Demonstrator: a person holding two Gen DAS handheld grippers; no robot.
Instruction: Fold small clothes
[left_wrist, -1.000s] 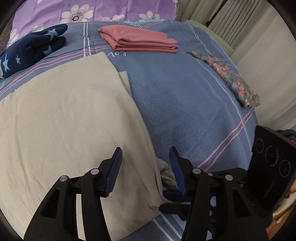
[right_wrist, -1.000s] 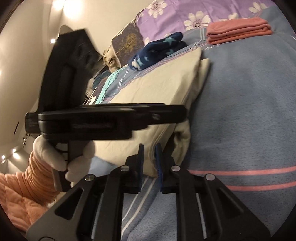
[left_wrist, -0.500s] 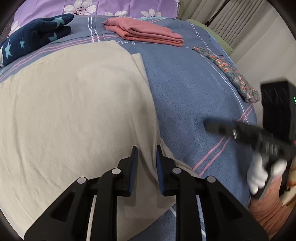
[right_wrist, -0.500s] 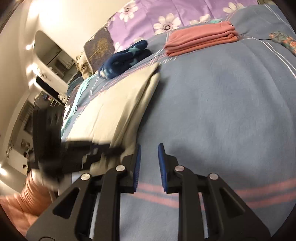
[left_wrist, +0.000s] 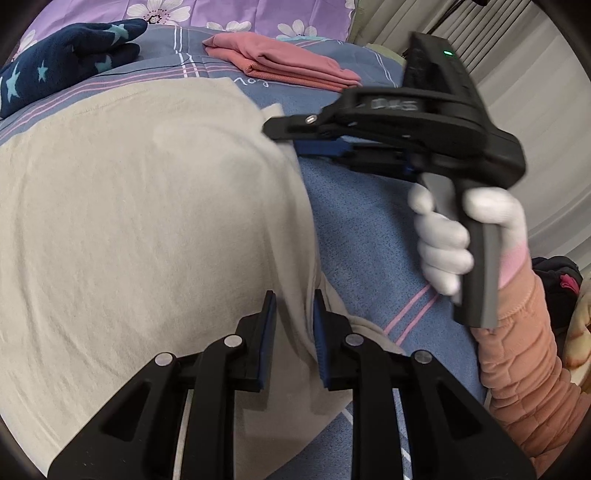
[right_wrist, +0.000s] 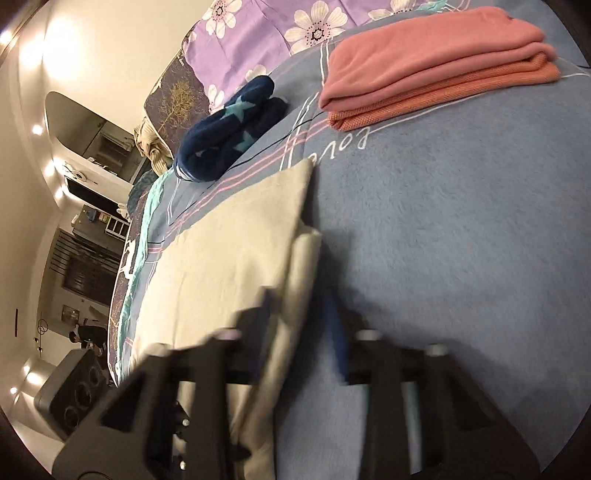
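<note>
A beige garment (left_wrist: 147, 221) lies spread on the blue bed cover (left_wrist: 369, 229), its right side folded over. My left gripper (left_wrist: 294, 325) is shut on the beige garment's near right edge, cloth pinched between the blue pads. My right gripper (right_wrist: 299, 317) is partly open and straddles the folded far right edge of the garment (right_wrist: 236, 258). It also shows in the left wrist view (left_wrist: 291, 136), reaching in from the right in a white-gloved hand (left_wrist: 447, 240).
A folded pink garment (left_wrist: 280, 62) and a navy star-print garment (left_wrist: 62, 62) lie at the far side, near purple floral pillows (left_wrist: 236, 11). They also show in the right wrist view, pink (right_wrist: 436, 62) and navy (right_wrist: 229, 133). Curtains (left_wrist: 532, 103) hang right.
The right gripper moved from the garment's near corner up to its far right edge and opened a little. The left gripper closed on the near right edge and stays there.
</note>
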